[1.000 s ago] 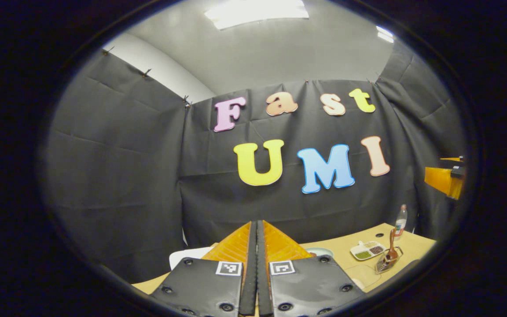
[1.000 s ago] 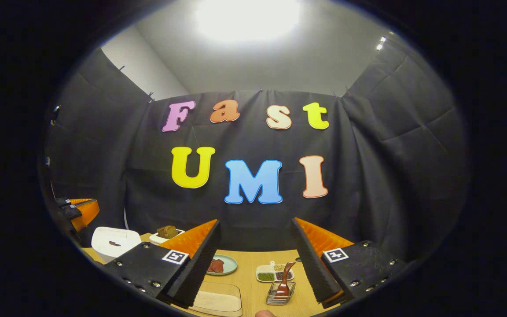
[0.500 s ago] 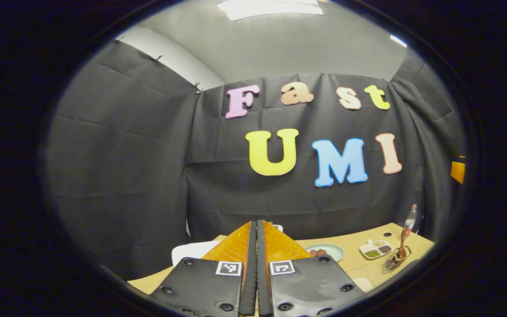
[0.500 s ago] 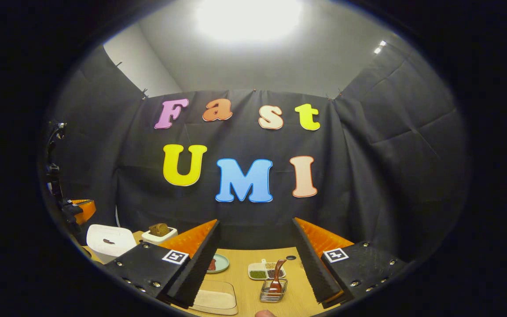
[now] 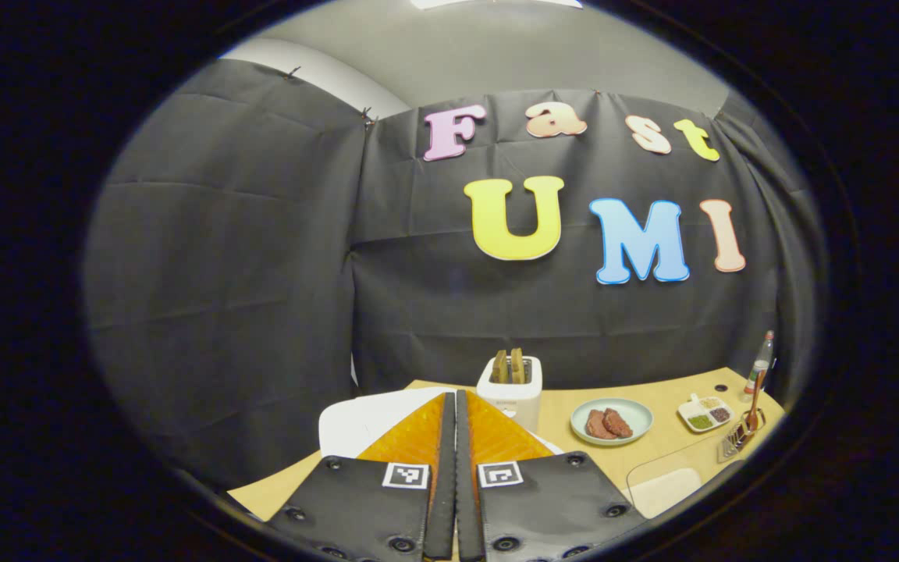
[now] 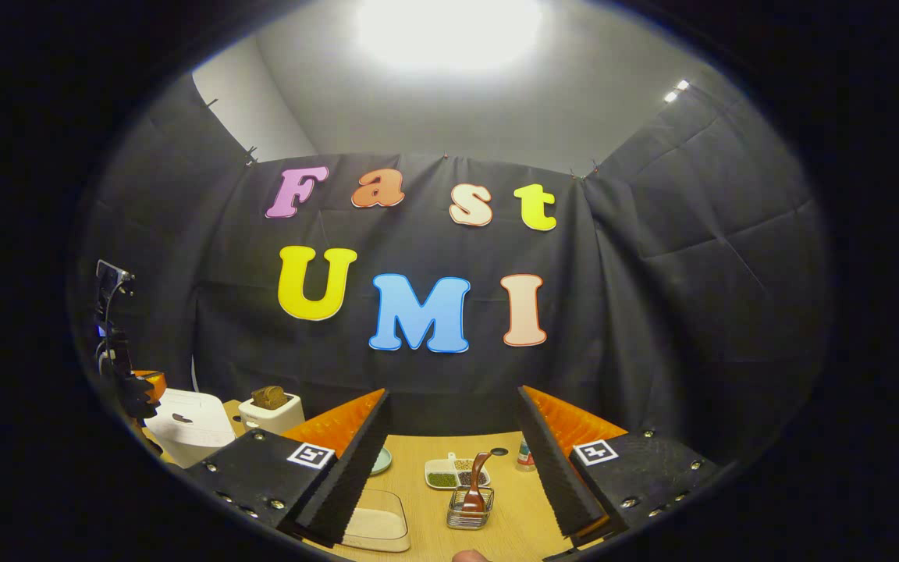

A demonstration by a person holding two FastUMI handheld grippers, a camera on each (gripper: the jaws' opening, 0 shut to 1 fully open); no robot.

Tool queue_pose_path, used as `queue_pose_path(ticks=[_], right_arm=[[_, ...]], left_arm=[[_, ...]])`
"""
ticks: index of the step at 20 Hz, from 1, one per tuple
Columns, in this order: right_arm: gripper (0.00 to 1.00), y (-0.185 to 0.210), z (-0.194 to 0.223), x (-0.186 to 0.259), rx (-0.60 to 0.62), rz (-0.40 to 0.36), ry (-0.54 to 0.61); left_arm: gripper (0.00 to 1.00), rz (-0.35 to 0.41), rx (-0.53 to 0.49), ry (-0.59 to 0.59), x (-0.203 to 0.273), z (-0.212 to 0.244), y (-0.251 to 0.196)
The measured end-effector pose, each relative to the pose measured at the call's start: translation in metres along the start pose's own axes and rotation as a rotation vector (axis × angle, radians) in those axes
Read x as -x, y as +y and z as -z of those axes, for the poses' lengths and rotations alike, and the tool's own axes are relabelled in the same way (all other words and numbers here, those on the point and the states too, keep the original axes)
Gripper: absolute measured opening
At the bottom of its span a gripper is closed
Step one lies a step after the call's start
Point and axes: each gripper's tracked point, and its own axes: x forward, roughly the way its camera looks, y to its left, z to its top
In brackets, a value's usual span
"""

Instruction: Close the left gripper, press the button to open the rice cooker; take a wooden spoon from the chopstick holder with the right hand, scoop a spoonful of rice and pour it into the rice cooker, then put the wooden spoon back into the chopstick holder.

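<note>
My left gripper (image 5: 455, 400) is shut with nothing between its fingers, and it hangs just in front of the white rice cooker (image 5: 364, 417). The cooker (image 6: 188, 425) has its lid down. My right gripper (image 6: 453, 395) is open and empty above the table. Below its gap, a brown wooden spoon (image 6: 477, 482) stands in the wire chopstick holder (image 6: 470, 517). A clear container of rice (image 6: 375, 527) lies to the left of the holder. In the left gripper view the spoon (image 5: 752, 406), holder (image 5: 737, 443) and rice container (image 5: 668, 484) are at the far right.
A white toaster (image 5: 509, 386) with bread stands behind the cooker. On the wooden table (image 5: 652, 460) are a plate of meat (image 5: 612, 421), a sectioned dish (image 5: 703, 414) and a small bottle (image 5: 762, 363). The left gripper (image 6: 137, 386) shows by the cooker.
The left gripper view has tipped down and turned left, bringing the toaster and more of the table into sight. The right gripper view has drifted right. Both jaws are unchanged.
</note>
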Motion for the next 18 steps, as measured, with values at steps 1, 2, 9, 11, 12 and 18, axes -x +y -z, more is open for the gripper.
queue_pose_path(ticks=[1, 2, 9, 11, 12, 18], right_arm=[[0.95, 0.000, 0.000, 0.001, 0.001, 0.001, 0.000], [0.96, 0.000, -0.001, 0.002, 0.003, 0.002, 0.000], [0.96, -0.002, 0.008, -0.002, 0.015, -0.002, 0.029], [0.96, -0.004, 0.011, -0.005, 0.016, -0.001, 0.035], [0.96, -0.005, 0.012, -0.006, 0.016, -0.002, 0.039], [0.96, -0.005, 0.016, -0.013, 0.012, -0.017, 0.050]], left_arm=[[0.12, -0.006, 0.007, 0.019, -0.006, 0.009, 0.004], [0.12, -0.011, 0.014, 0.040, -0.010, 0.018, 0.006], [0.10, -0.054, 0.055, 0.177, -0.033, 0.074, 0.022], [0.10, -0.059, 0.058, 0.203, -0.036, 0.083, 0.021], [0.11, -0.062, 0.060, 0.215, -0.035, 0.088, 0.021], [0.10, -0.080, 0.024, 0.185, -0.029, 0.096, 0.017]])
